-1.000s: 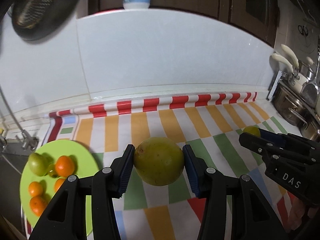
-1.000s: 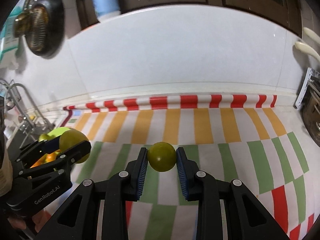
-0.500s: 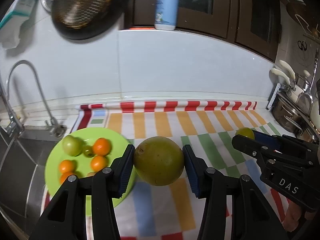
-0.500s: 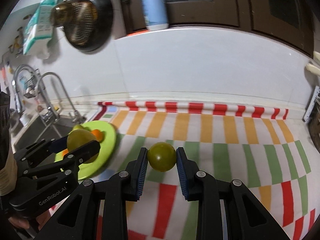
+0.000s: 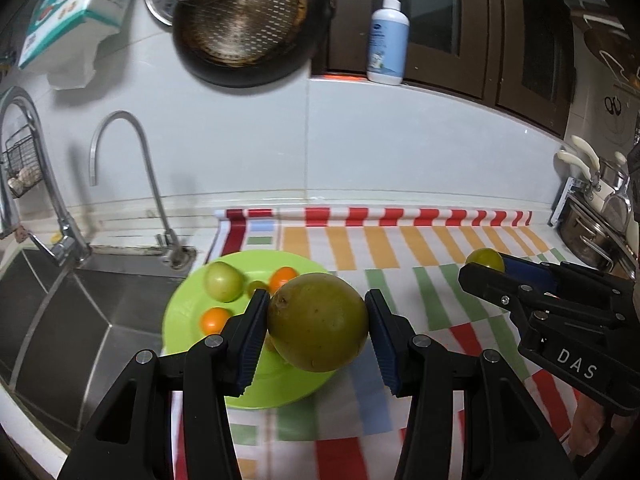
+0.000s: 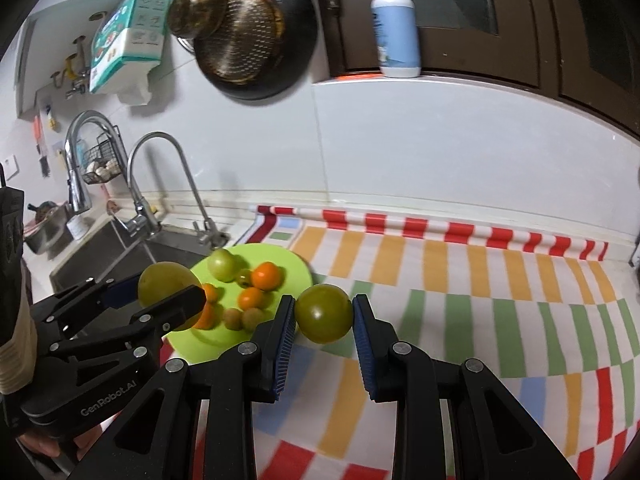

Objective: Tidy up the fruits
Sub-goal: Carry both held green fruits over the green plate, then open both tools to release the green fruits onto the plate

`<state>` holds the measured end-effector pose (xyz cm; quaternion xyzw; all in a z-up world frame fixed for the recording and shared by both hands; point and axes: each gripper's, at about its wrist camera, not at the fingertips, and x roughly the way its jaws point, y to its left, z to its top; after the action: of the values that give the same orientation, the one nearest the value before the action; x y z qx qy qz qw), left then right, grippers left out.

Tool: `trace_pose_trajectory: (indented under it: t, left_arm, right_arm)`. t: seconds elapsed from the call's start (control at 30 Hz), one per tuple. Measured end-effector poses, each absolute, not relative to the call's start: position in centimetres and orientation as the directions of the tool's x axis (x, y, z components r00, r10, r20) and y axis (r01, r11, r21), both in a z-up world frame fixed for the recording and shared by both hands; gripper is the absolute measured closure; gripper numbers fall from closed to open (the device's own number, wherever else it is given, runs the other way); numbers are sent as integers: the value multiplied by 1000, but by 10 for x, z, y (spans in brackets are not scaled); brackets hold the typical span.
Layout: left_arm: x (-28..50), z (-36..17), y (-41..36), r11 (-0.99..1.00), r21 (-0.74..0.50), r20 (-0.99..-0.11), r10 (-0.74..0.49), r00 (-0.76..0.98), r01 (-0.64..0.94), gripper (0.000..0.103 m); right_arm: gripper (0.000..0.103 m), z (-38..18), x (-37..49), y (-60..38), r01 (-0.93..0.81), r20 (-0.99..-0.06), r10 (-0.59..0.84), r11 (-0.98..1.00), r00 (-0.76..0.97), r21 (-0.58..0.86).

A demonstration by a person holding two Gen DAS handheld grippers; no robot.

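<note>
My left gripper is shut on a large yellow-green fruit and holds it above the right part of a lime-green plate. The plate carries a green tomato and several small oranges. My right gripper is shut on a smaller green tomato, held above the striped cloth just right of the plate. The left gripper with its fruit shows at the left of the right wrist view; the right gripper's tomato shows at the right of the left wrist view.
A steel sink with two taps lies left of the plate. A striped cloth covers the counter. Pots stand at the far right. A pan hangs on the wall; a soap bottle stands on a ledge.
Both grippers have risen and moved left toward the plate, still holding their fruits. The sink and taps have come into view.
</note>
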<state>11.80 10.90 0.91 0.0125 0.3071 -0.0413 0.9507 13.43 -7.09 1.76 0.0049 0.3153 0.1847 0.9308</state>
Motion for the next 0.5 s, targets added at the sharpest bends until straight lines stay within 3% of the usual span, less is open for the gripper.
trace_pose_trajectory:
  t: [0.5]
  left_arm:
    - [131,-5,163,995,23,-610,-60,790,93,55]
  right_arm:
    - [73,-5,158,-8,-372,-616,373,918,693,138]
